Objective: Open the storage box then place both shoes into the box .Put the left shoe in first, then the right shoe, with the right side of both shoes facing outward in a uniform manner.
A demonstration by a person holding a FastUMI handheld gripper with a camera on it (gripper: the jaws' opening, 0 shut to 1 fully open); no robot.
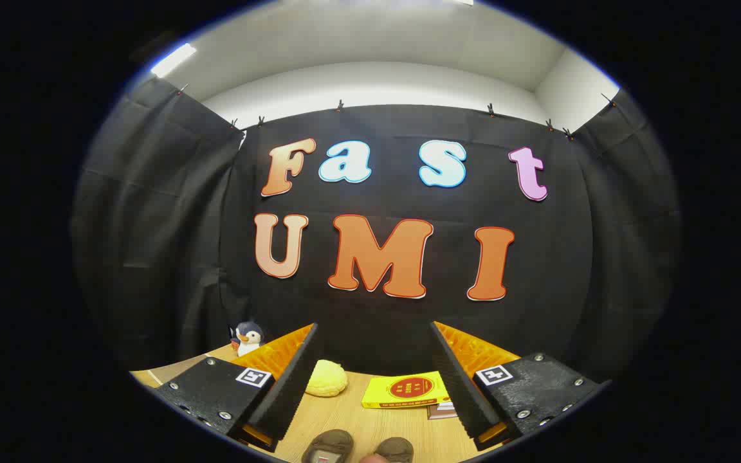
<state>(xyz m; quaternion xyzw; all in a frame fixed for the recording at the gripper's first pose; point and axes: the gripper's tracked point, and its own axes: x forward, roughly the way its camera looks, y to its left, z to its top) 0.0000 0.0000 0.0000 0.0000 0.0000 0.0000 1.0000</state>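
Two brown, rounded shoes (357, 447) sit side by side on the light wooden tabletop (345, 418) right under the gripper (374, 379), low between its fingers, with only their upper parts in sight; which is the left shoe and which the right I cannot tell from here; the jaws stand wide apart and hold nothing, which suits a start-of-task pose held level and well above the work, looking across the tabletop rather than down at it; beyond the fingers lies a flat yellow carton with a red round mark (406, 390), a thinner reddish-edged item tucked just beside its near corner, and a lumpy pale-yellow bun-like object (326, 377) rests close to the left finger; a small grey-and-white plush penguin (247, 338) stands at the far left edge of the tabletop against the black cloth; these look like bystanders to the job; the storage box I cannot pick out, so by my reading nothing is yet opened and both shoes wait to be picked up, left shoe first.
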